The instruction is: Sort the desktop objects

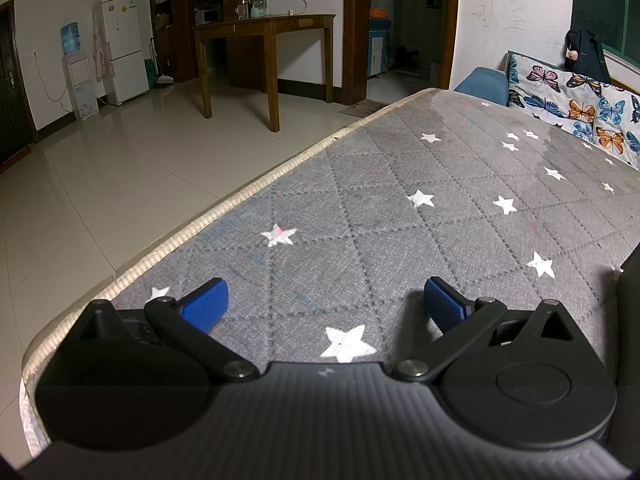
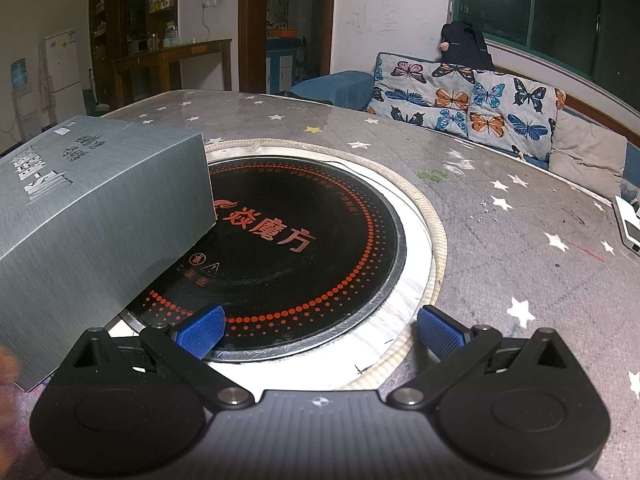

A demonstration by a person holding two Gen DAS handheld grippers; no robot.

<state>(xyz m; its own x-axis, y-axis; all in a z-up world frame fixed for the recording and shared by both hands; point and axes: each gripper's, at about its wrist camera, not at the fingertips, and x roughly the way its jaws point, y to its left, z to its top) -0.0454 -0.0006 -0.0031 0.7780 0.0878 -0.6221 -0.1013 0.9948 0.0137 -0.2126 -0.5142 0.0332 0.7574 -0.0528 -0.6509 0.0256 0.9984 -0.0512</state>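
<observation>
You are working over a round table (image 2: 500, 240) covered by a grey quilted cloth (image 1: 360, 208) printed with white stars; its pale ribbed edging shows along the left rim in the left wrist view. Note faint coloured marks and scuffs on the cloth. A round black induction hob (image 2: 312, 248) with red dotted rings and red lettering sits recessed at the table's centre, framed by a silver ring (image 2: 416, 280). A grey-silver carton (image 2: 88, 224) lies on the surface at the left, one corner overhanging the hob. A white item (image 2: 630, 224) rests at the far right edge, only partly visible.
</observation>
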